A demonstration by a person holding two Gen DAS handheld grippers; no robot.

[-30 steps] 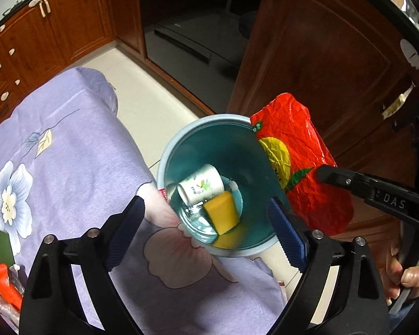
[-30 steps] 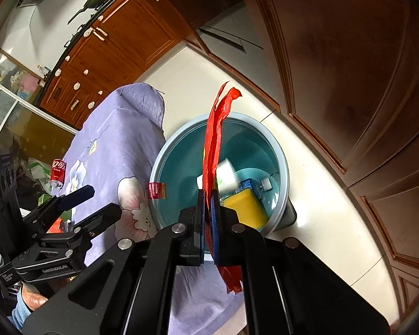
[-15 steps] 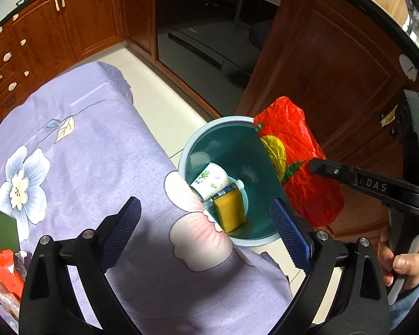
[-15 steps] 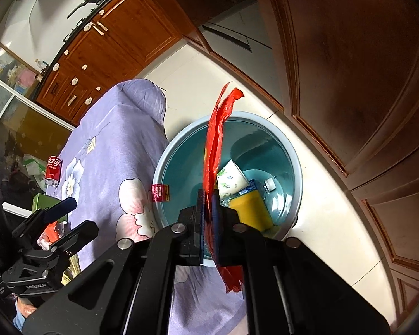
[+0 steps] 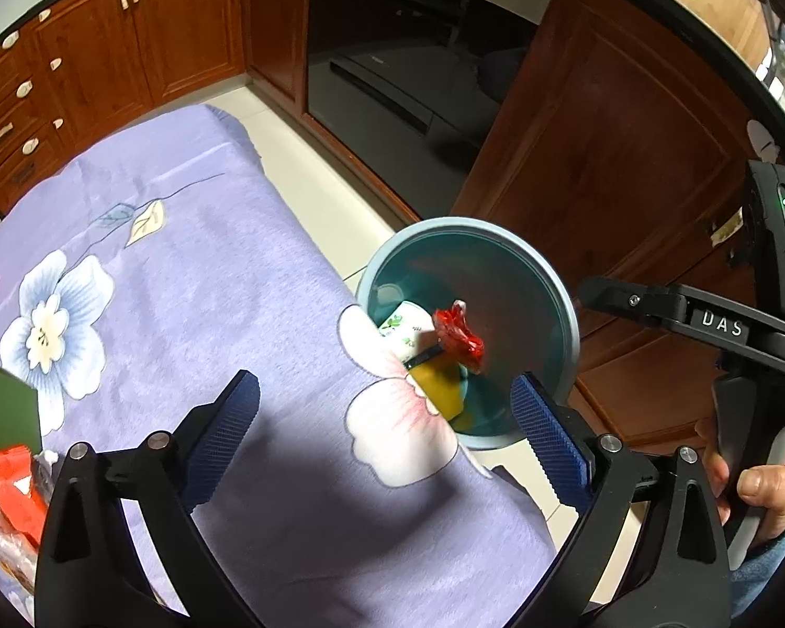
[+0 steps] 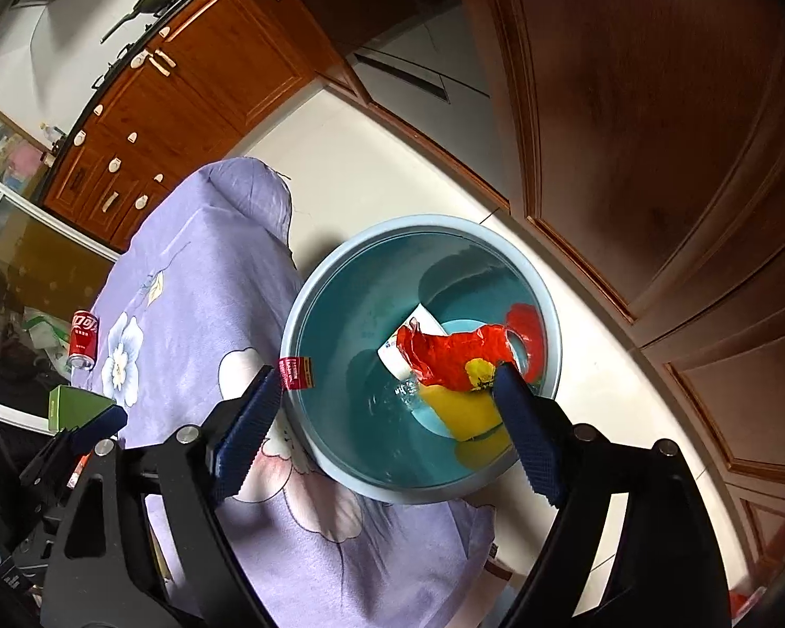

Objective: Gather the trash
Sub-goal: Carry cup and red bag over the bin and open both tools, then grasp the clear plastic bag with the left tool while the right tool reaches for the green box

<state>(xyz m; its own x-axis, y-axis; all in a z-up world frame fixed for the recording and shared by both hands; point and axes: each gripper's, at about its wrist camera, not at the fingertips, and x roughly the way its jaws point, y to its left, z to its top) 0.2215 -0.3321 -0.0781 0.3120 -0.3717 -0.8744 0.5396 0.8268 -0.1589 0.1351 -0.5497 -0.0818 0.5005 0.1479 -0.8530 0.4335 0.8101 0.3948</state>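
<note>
The right gripper (image 6: 387,418) has just sprung its ribbed blue pads wide and holds nothing; the crinkled red foil wrapper (image 6: 458,353) lies inside the smooth round teal bin (image 6: 309,309), over a white paper cup (image 5: 405,327) and yellow sponge (image 6: 466,411). The left gripper (image 5: 384,439) gapes empty above the fuzzy lilac floral cloth (image 5: 193,282), which hides the bin's near rim.
</note>
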